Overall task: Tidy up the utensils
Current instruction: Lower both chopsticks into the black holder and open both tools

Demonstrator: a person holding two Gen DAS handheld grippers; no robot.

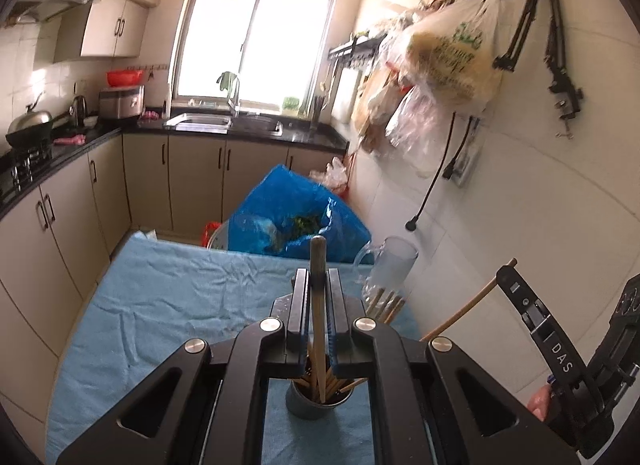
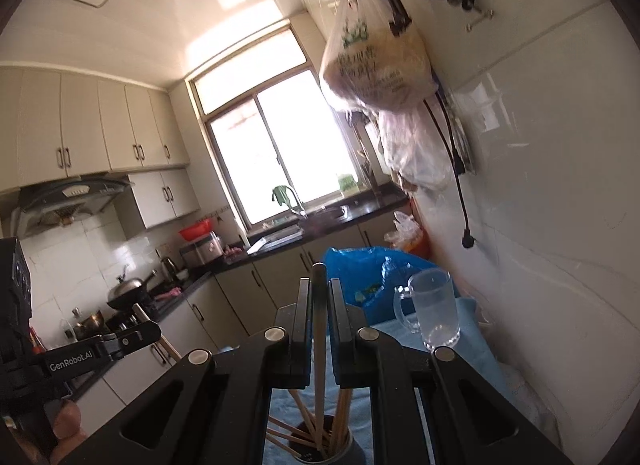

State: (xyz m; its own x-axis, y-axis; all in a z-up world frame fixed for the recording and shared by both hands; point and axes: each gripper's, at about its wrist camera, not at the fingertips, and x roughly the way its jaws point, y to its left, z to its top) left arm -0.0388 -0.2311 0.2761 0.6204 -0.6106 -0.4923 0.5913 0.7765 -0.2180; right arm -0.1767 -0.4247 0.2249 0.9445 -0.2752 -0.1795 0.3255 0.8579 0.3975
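My left gripper [image 1: 319, 277] is shut on one wooden chopstick [image 1: 319, 253] that stands upright above a grey cup [image 1: 320, 405] holding several chopsticks. In the right wrist view, my right gripper [image 2: 319, 285] is likewise shut on a chopstick [image 2: 319, 345] over the same grey cup [image 2: 352, 451]. Each gripper shows in the other's view, with a chopstick in its fingers: the right gripper [image 1: 505, 269] and the left gripper [image 2: 154, 329]. A clear glass mug [image 1: 390, 269] [image 2: 434, 305] stands by the wall. Chopstick ends [image 1: 386, 305] show at its base; in or beside it, I cannot tell.
A blue cloth [image 1: 180, 297] covers the table. Behind it sits a blue plastic bag [image 1: 288, 209]. Plastic bags [image 1: 452, 61] hang from hooks on the tiled wall to the right. Cabinets and a dark counter with a wok [image 1: 28, 129] run along the left.
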